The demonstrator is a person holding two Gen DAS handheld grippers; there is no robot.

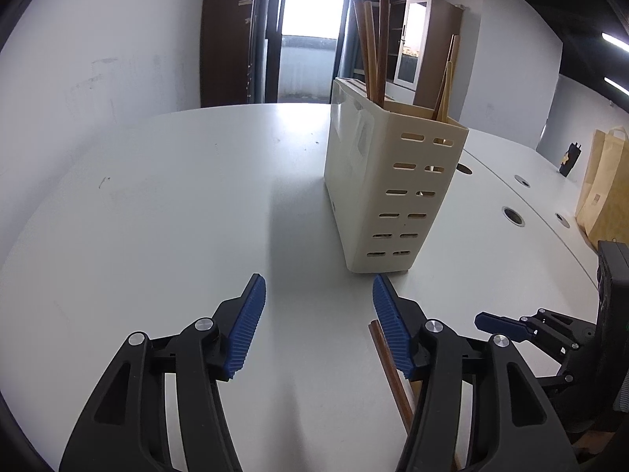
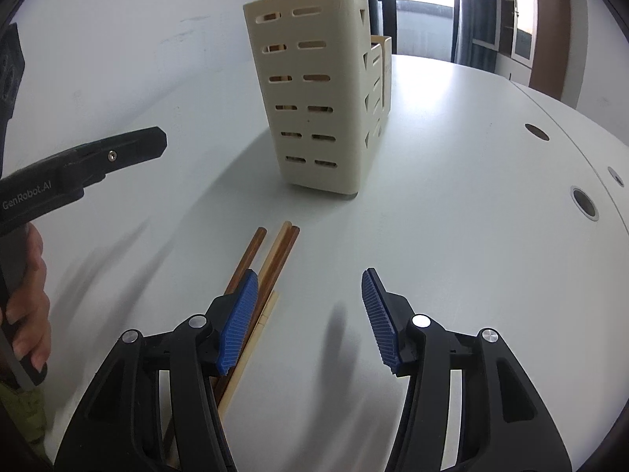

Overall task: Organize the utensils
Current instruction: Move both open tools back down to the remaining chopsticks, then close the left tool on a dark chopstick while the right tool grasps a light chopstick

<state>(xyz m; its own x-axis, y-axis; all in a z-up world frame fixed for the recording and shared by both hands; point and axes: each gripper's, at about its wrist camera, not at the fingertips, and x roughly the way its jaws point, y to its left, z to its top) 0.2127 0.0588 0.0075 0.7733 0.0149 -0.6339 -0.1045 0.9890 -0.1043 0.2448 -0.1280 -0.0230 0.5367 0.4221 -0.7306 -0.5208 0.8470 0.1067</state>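
Right gripper [image 2: 310, 314]: jaws spread, nothing between the pads; I've got it hovering over the table [image 2: 452, 204], loose chopsticks [image 2: 271, 259] just left of its left finger, partly under it.
Left gripper [image 1: 319, 322]: jaws spread too, empty; bare tabletop between the blue pads [image 1: 247, 326]. One brown chopstick [image 1: 387, 365] lies beside and under its right finger.
Holder [image 2: 318, 90]: cream slotted utensil caddy, upright on the table, ahead of both grippers and apart from them.
Done so far: several wooden sticks already stand in the holder [image 1: 373, 39], dark ones in one compartment, paler ones [image 1: 446, 86] in the end one. I read that as part sorted.
Left to do: at least three or four loose sticks on the table in the right wrist view, two dark, one or two pale; exact count hidden by my gripper.
Stage, my guess: mid-task, lining up for the next pick; nothing grasped yet.
Next need: I'd shift the right gripper left so a stick sits between the pads.
Risk: sticks lie touching, may pinch two at once.
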